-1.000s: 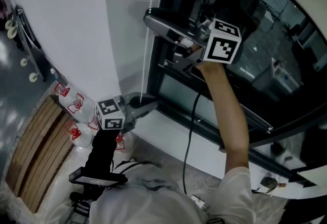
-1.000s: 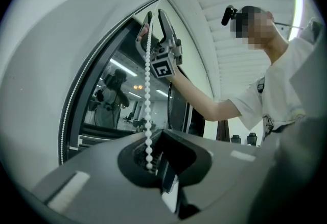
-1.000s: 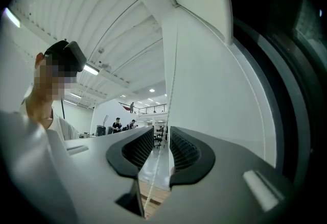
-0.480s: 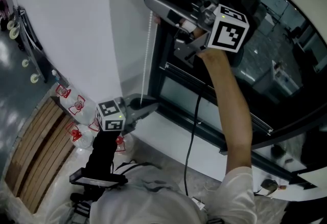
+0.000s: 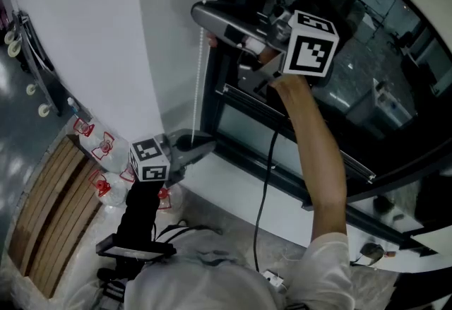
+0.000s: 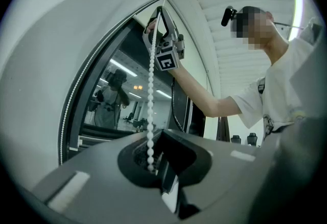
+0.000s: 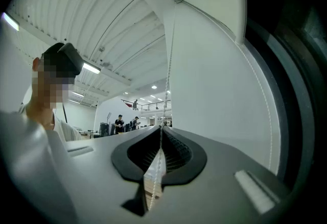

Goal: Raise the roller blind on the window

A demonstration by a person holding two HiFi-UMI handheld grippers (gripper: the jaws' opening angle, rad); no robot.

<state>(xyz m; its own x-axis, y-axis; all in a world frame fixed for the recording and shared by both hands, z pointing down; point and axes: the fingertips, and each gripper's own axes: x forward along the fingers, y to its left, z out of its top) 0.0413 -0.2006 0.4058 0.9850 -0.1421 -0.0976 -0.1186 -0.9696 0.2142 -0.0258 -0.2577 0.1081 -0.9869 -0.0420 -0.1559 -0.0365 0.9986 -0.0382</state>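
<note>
A white bead chain (image 5: 198, 82) hangs beside the dark window frame (image 5: 219, 82). High up, my right gripper (image 5: 200, 13) is shut on this chain. Its jaws have just been closing, and in the right gripper view the chain (image 7: 166, 95) is pinched at the tips (image 7: 162, 128). Lower down, near the sill, my left gripper (image 5: 206, 145) holds the same chain. In the left gripper view the beads (image 6: 150, 95) run taut from the right gripper (image 6: 155, 18) down into the left jaws (image 6: 152, 167). The window glass (image 5: 353, 54) is dark and uncovered here.
A white sill (image 5: 240, 192) runs under the window, and a black cable (image 5: 265, 181) hangs across it. Water bottles with red labels (image 5: 99, 142) and a wooden slatted bench (image 5: 46, 210) stand at the lower left. A white wall (image 5: 92, 33) fills the left.
The right gripper has shifted slightly up and to the left on the chain and its jaws have closed on it. The left gripper has stayed where it was.
</note>
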